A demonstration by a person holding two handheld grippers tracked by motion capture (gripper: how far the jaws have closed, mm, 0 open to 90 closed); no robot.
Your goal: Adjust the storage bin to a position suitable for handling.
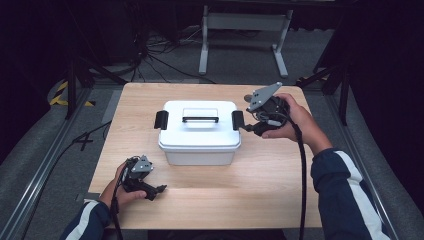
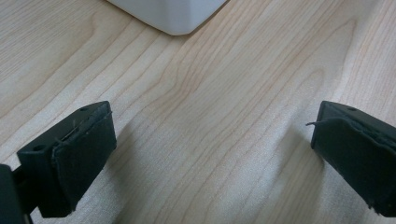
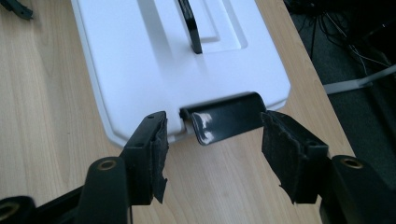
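Pale wooden table (image 1: 260, 185), grain running across it, set in a dark room: grey carpet, black cables trailing over the floor behind, a white metal stand (image 1: 245, 40) at the back, yellow-and-black tape (image 1: 62, 92) off to the left.

Centre of the table sits the white box (image 1: 199, 131), lid on, black handle (image 1: 200, 119) lying flat in its recess, a black latch (image 1: 161, 120) at the left end and another latch (image 1: 238, 120) at the right.

The right gripper (image 1: 250, 127) is up at that right-hand latch (the high view can't say whether it touches). Its own camera settles it: the glossy latch (image 3: 226, 122) sits between the padded jaws, which stand apart on either side with gaps showing, gripping nothing.

The left gripper (image 1: 159, 190) rests near the front-left of the table, well apart from the box. From its own camera the jaws stand wide, bare wood between them, and a corner of the box (image 2: 170, 16) peeks in at the top.
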